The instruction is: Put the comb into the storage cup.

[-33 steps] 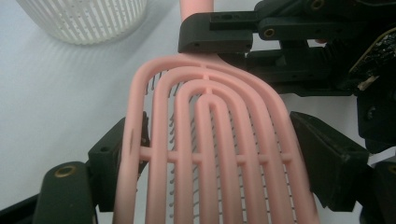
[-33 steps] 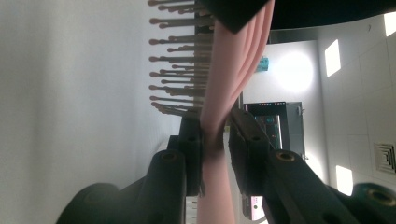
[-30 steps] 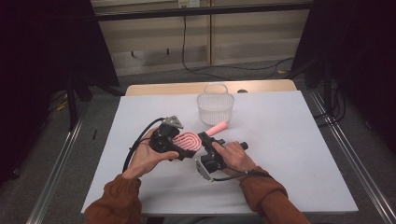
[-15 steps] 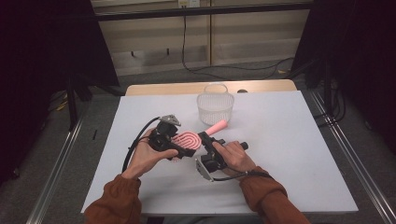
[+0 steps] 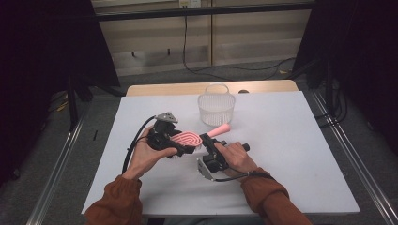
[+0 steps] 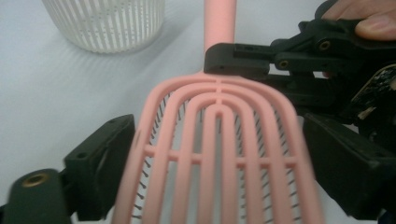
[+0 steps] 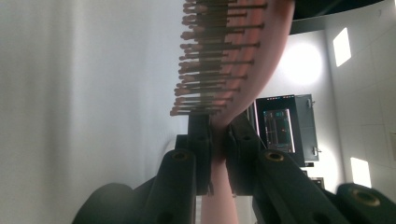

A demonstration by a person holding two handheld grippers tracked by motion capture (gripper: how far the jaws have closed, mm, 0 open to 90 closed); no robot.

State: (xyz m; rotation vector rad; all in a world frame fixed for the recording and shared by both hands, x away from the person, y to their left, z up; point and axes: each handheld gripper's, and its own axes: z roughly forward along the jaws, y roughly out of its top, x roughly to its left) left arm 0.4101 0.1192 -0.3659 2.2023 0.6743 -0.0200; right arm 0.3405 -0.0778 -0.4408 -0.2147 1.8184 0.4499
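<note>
The pink brush (image 5: 188, 139) sits at the centre of the high view, held off the white worktop (image 5: 291, 154) between both hands. The right claw (image 7: 218, 154) is clamped on its neck where head meets handle, the two jaws pressed to either side of the pink stem. The left claw (image 6: 210, 177) straddles the head: its jaws stand just beside the two edges, and whether they press on it I cannot tell. If this is a handover, one claw should keep a firm grip until the other is sure; the curved, slotted head looks slippery and springy, so a hold on the stiff neck or handle seems safer than on the rim. Keep the bristles (image 7: 212, 60) away from the jaws, since they would bend and give no purchase. The white slatted basket (image 5: 216, 105) stands just above the brush in the high view, near the handle tip, so any forward swing could knock it. The two claws are crowded together and may catch each other's cables.
</note>
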